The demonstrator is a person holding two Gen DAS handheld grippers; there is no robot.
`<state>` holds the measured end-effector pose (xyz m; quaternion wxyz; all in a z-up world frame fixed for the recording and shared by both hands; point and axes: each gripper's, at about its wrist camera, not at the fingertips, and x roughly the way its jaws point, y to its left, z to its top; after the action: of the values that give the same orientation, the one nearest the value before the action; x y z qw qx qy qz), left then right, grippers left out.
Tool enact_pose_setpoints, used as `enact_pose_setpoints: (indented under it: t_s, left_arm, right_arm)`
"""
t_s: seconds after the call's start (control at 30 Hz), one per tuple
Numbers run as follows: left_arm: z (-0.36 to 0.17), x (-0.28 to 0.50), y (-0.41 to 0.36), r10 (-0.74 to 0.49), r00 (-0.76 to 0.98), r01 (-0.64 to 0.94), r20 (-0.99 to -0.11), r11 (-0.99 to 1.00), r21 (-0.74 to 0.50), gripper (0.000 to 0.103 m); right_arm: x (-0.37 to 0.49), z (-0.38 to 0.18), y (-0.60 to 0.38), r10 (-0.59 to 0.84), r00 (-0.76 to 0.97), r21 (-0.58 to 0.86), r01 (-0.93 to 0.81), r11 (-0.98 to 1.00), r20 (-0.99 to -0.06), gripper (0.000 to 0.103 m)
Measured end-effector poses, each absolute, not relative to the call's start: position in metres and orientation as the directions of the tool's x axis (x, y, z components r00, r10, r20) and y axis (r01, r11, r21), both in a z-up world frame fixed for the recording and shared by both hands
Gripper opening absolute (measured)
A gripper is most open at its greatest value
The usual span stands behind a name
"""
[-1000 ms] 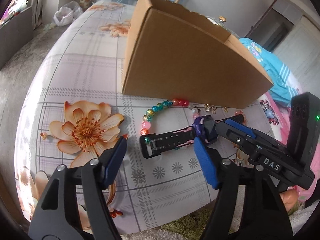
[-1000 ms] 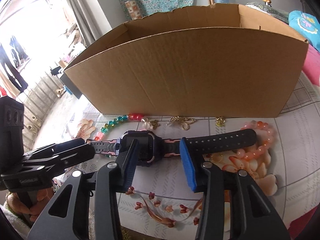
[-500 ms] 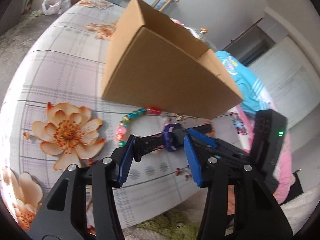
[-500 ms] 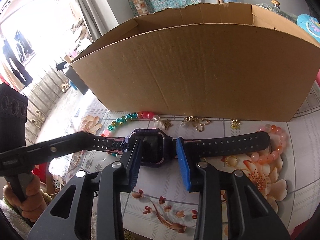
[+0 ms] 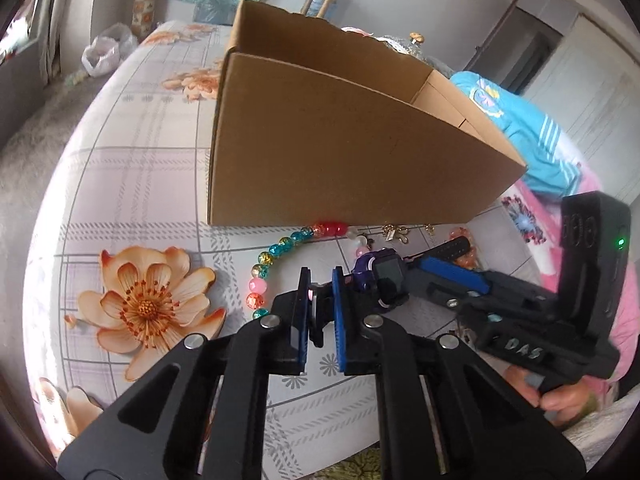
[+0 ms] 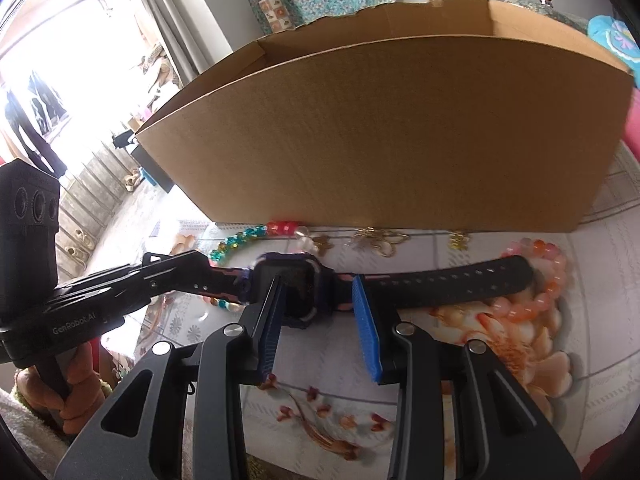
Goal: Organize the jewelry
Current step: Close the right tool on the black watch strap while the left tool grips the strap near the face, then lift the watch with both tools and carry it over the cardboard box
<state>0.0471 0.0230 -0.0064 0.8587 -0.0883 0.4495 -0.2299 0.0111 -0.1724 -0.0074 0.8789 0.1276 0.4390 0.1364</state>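
Observation:
A purple-and-black wristwatch (image 6: 298, 286) is held just above the floral tablecloth in front of an open cardboard box (image 6: 380, 136). My right gripper (image 6: 318, 304) is shut on the watch's body. My left gripper (image 5: 320, 300) is shut on the end of the watch's left strap (image 5: 316, 300). The watch body shows in the left wrist view (image 5: 382, 276) too. The other strap (image 6: 448, 284) sticks out to the right.
A multicoloured bead bracelet (image 5: 276, 256), small gold pieces (image 6: 378, 236) and a pink-orange bead bracelet (image 6: 540, 276) lie along the box's front wall. A blue garment (image 5: 524, 136) lies right of the box. The table's front edge is close below both grippers.
My left gripper moved in and closed on the watch's left strap. My right gripper closed on the watch body. The watch has tilted slightly.

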Motion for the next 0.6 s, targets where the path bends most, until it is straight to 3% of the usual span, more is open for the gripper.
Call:
enact_pose_setpoints:
  t_s: [0.2,0.43,0.6]
  left_arm:
    - [-0.007,0.046,0.011,-0.437,0.492,0.348,-0.753,0.891,-0.291,0.009]
    - [-0.012,0.051,0.013,-0.43,0.478,0.348,-0.766,0.893,-0.285,0.009]
    - [-0.015,0.051,0.011,-0.429,0.478,0.343,-0.766,0.894,-0.287,0.009]
  right_arm:
    - [-0.009,0.003,-0.232,0.274,0.621,0.361,0.015,0.933,-0.734,0.054]
    - [0.011,0.006,-0.249,0.225,0.63,0.326,0.048,0.944,-0.743,0.056]
    - [0.025,-0.012,-0.246,0.264,0.567,0.359,0.06,0.931,-0.78,0.058]
